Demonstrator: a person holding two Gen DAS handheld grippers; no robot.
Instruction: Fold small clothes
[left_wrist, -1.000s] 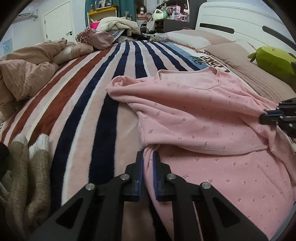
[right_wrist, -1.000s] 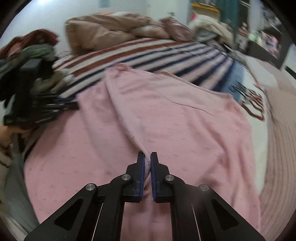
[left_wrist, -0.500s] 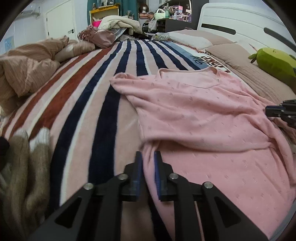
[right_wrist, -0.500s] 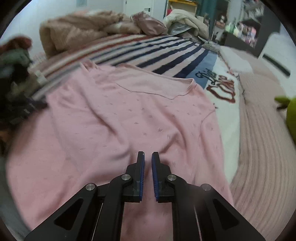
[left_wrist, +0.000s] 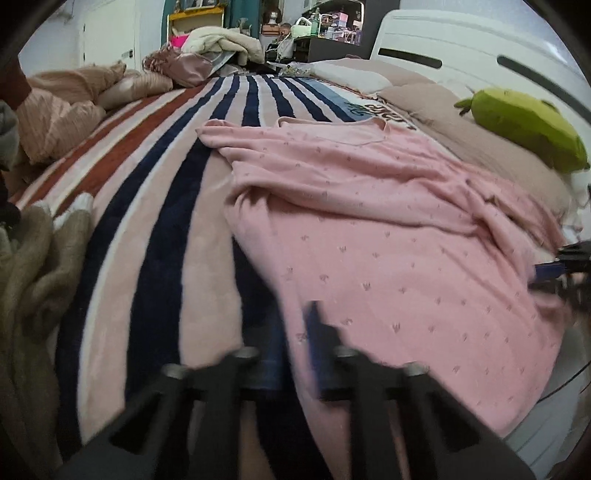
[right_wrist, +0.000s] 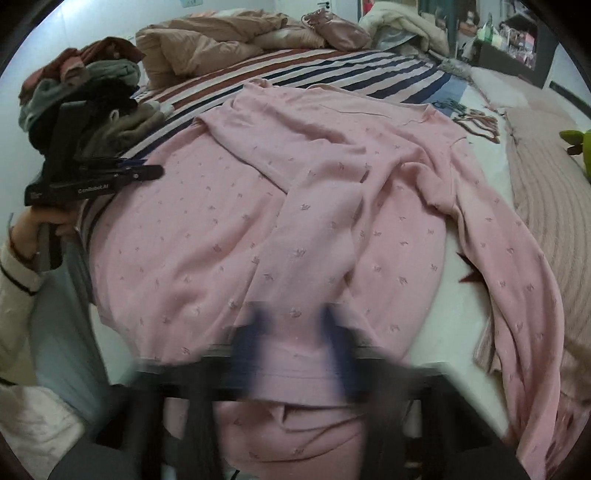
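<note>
Striped bed (left_wrist: 155, 206), both claws newly open

A shirt (right_wrist: 295, 206) is spread on the bed (left_wrist: 155, 206); a pile of clothes (right_wrist: 81, 92) is heaped at upper left, a stuffed toy (left_wrist: 524, 129) at right.

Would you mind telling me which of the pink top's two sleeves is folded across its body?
The sleeve on the left gripper's side lies diagonally across the pink top. The other sleeve stretches out straight beside the body, toward the bed's edge.
</note>
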